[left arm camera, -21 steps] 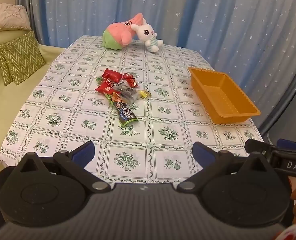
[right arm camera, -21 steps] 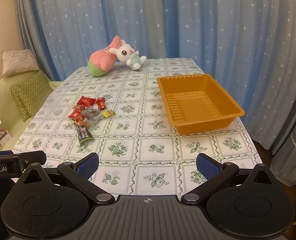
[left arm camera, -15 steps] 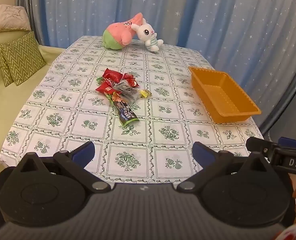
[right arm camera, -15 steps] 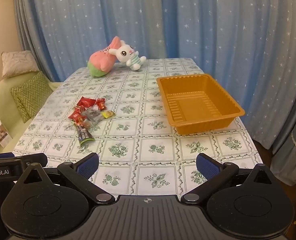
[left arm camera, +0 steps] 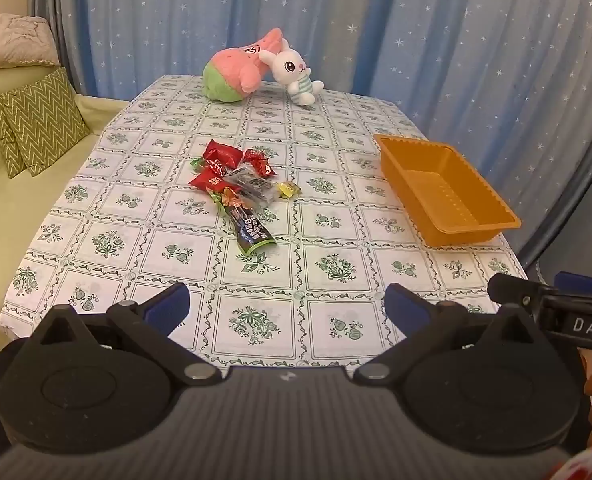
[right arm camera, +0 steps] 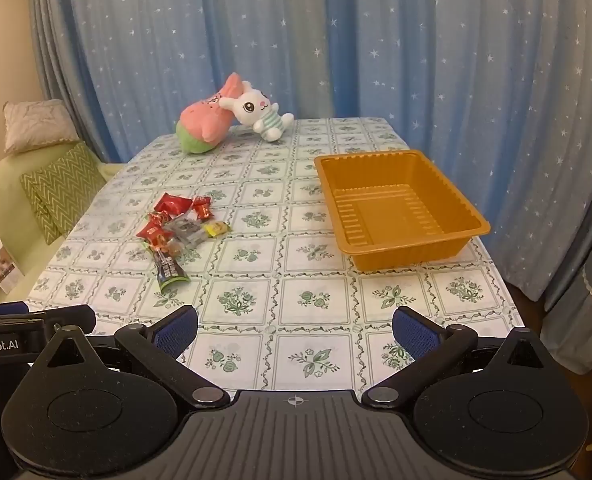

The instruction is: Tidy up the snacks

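Observation:
A pile of snack packets (left arm camera: 235, 178) lies mid-table: red wrappers, a clear packet, a small yellow candy (left arm camera: 287, 189) and a long dark green-edged packet (left arm camera: 251, 230). The pile also shows in the right wrist view (right arm camera: 179, 226). An empty orange plastic tray (right arm camera: 400, 208) stands on the table's right side, also in the left wrist view (left arm camera: 444, 192). My left gripper (left arm camera: 285, 308) is open and empty above the near table edge. My right gripper (right arm camera: 293, 330) is open and empty, also at the near edge, right of the left one.
A pink-and-green plush (left arm camera: 235, 74) and a white bunny plush (left arm camera: 293, 74) lie at the table's far end. A green sofa with cushions (left arm camera: 35, 128) stands on the left. Blue starred curtains (right arm camera: 376, 40) hang behind and to the right. The table has a patterned cloth (left arm camera: 320, 264).
Both grippers have drifted slightly; the left wrist view has risen a little. Nothing on the table has moved.

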Motion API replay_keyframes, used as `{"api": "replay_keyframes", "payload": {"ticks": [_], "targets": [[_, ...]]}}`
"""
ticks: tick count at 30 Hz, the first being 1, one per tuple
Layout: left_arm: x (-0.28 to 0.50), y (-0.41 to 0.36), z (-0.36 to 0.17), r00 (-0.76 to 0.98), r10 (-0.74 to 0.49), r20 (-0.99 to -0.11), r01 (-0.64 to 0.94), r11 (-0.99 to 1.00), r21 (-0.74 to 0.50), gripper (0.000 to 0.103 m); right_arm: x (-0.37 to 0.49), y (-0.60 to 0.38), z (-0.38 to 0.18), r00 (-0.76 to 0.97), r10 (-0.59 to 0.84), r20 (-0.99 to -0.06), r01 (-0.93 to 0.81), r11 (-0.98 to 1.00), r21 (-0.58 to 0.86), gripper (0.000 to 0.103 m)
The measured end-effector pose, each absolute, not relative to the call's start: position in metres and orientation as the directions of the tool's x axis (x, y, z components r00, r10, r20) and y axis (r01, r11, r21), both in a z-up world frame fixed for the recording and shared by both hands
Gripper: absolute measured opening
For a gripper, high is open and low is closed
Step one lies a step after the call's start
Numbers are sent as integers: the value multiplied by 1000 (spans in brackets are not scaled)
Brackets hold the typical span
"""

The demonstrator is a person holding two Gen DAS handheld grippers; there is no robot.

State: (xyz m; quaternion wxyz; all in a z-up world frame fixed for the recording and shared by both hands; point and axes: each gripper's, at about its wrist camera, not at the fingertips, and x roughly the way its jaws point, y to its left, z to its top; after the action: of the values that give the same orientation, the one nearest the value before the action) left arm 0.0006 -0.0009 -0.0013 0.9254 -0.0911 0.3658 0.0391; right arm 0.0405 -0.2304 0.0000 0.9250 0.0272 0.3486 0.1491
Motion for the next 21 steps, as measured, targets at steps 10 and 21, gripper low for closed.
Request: {"api": "replay_keyframes", "payload": {"ticks": [10, 21], "targets": [[1, -1, 0, 730, 4, -683, -136, 981, -140, 103, 41, -231, -1, 712, 295, -637, -257, 954, 154, 103], [3, -4, 3, 731, 5, -683, -134, 982, -137, 103, 41, -231, -1, 713, 292, -637, -254, 955, 154, 103]]}}
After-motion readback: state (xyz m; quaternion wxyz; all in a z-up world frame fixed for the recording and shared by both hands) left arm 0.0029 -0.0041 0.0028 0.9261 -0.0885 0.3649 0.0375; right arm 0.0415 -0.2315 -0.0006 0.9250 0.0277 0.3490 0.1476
